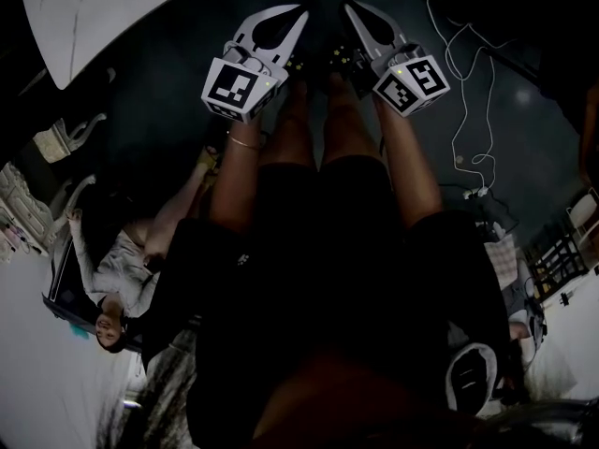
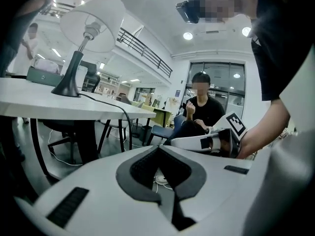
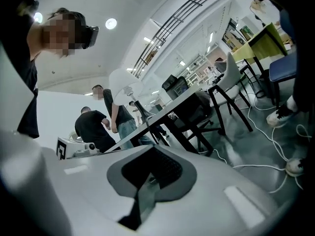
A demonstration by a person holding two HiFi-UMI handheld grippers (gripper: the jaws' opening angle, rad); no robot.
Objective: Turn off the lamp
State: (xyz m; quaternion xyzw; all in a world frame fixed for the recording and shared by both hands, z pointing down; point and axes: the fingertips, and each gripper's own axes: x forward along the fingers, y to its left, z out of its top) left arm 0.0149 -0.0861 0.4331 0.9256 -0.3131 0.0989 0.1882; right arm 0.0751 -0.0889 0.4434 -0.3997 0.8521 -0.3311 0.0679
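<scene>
The left gripper (image 2: 158, 150) and right gripper (image 3: 150, 149) are being held low with jaws pressed together on nothing, well apart from the lamp (image 2: 96, 18) standing on the table (image 2: 59, 104), and its trailing cord (image 2: 124, 119) is being left exposed: snagged on approach, the lamp could be toppled.

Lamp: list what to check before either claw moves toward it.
1. Lamp upright on the table: ok.
2. Left claw shut and empty: ok.
3. Right claw shut and empty: ok.
4. Claws near the lamp: not ok; both are lower than the tabletop and off to its side.
5. Switch located: cannot tell; only the cord leaving the base shows.
6. Lamp lit or off: cannot tell.
</scene>
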